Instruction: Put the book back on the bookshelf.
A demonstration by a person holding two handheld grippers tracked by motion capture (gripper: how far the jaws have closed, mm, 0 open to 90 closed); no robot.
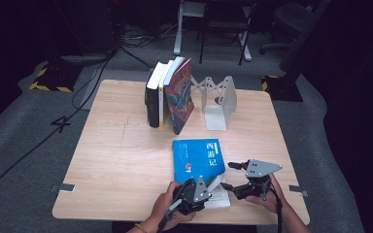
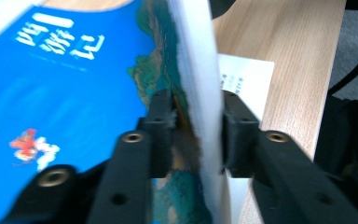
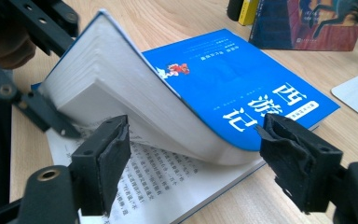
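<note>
A dim room with grey carpet and trailing cables is surrounding a pale wooden bench (image 1: pixel 126 145). Toward twelve o'clock on the bench, a row of upright books (image 1: pixel 170 94) is leaning beside a white metal bookend (image 1: pixel 218 102). At six o'clock, near the person's edge, a blue paperback (image 1: pixel 198 160) with white Chinese characters on its cover is lying flat at its far end while its near end is being lifted.

The left tool (image 1: pixel 201 188) is gripping a thick wad of pages together with the cover; in the left gripper view its two jaws are pressing on either side of the white page block (image 2: pixel 200 93). The right tool (image 1: pixel 229 175) is standing open at about three o'clock from the left one, its jaws apart and holding nothing; in the right gripper view the curled book (image 3: pixel 205 88) is sitting just beyond them.

Risks, as a judgement: the wad is bending hard, so pages could crease or slip free if the grip loosens, and the book could slide on the smooth wood if pulled sideways.

The printed text on the exposed page is too small to read. The left hand (image 1: pixel 167 204) is partly cut off at the lower edge of the high view, and the left gripper view is blurred.
</note>
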